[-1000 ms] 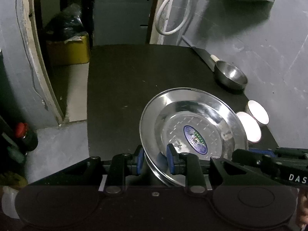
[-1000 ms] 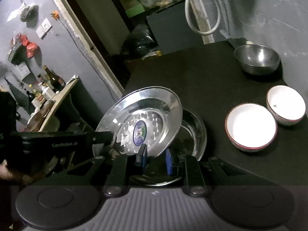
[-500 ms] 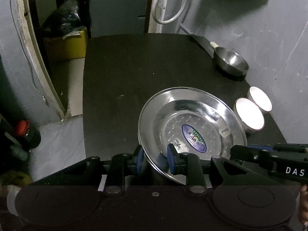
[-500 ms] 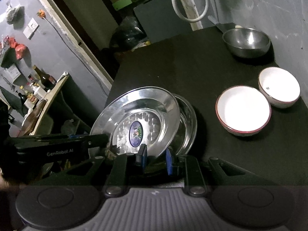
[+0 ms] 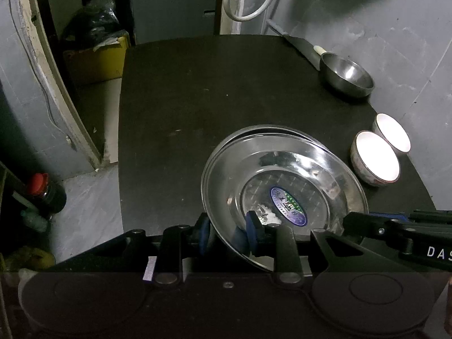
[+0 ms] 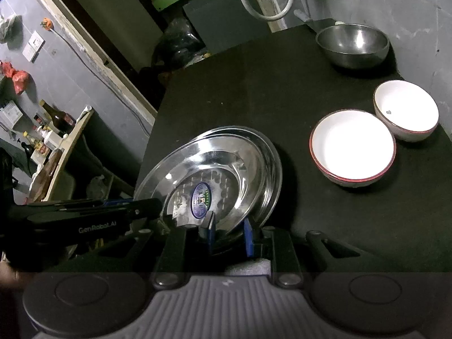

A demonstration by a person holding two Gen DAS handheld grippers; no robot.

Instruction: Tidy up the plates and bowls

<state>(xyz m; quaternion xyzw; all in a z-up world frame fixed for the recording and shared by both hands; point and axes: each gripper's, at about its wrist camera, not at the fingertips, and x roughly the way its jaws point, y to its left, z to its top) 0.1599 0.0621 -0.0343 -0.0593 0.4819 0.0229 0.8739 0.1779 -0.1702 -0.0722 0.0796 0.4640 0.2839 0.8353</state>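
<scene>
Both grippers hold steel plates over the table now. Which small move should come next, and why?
Probably lower the stickered plate the last bit onto the lower plate. It sits tilted in the left gripper, nearly nested, its far rim over the other's.

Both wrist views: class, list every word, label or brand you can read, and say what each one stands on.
"GenRobot.AI": on the left gripper's black arm, seen in the right wrist view.
"DAS", cut off by the frame edge: on the right gripper's black arm, seen in the left wrist view.
Oval blue sticker on the steel plate: printed, too small to read.
Bottle labels on the shelf: too blurred.
</scene>
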